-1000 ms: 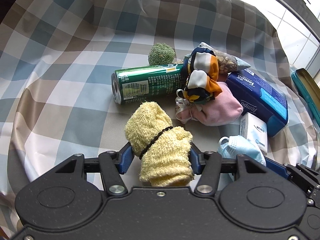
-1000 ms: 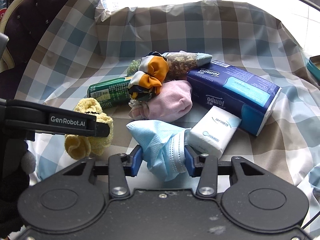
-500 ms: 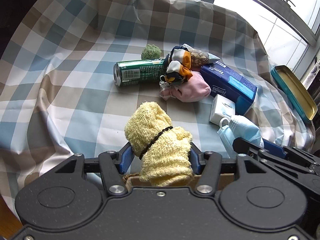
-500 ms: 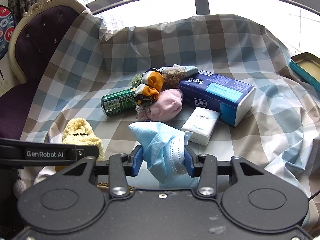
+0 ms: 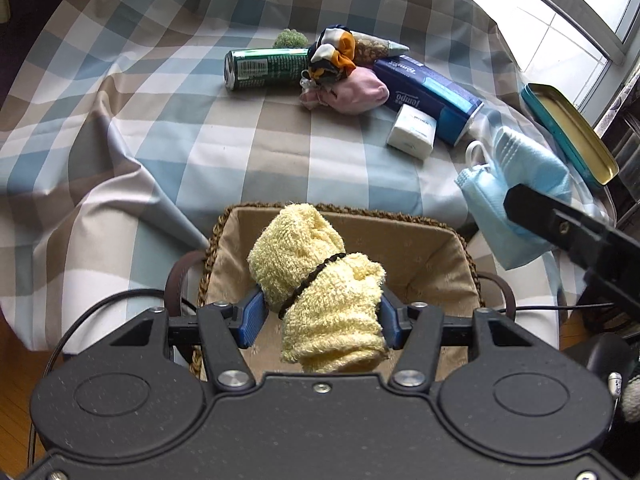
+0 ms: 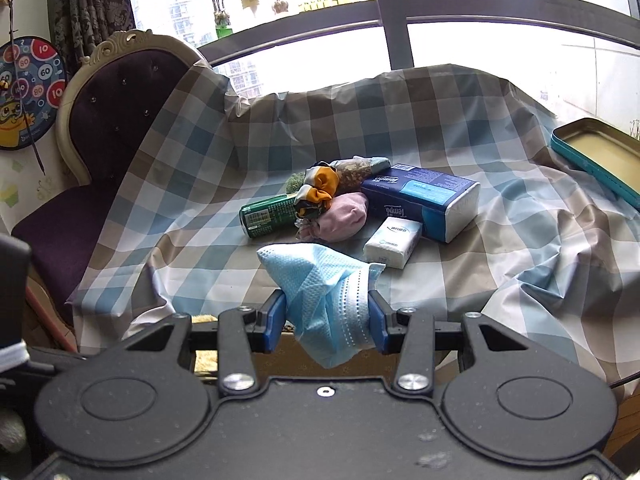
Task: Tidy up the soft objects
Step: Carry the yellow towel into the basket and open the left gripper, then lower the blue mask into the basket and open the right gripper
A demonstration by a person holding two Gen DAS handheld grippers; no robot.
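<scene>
Left gripper [image 5: 320, 316] jaws clamp the towel [image 5: 320, 284] over the basket [image 5: 420, 240], right gripper [image 6: 326, 324] jaws pinch the mask [image 6: 320, 280] beside it; best lower inside the rim before releasing.

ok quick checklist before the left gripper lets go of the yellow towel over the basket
1. Left gripper shut on the yellow towel: ok.
2. Towel over the basket opening, not its rim: ok.
3. Basket interior free of other items: cannot tell, the near part is hidden by the gripper.
4. Right gripper shut on the blue face mask: ok.
5. Mask clear of the drop path: ok, it hangs right of the basket.
6. Pink cloth and scrunchie among the soft items not yet sorted, on the tablecloth: not ok.
</scene>
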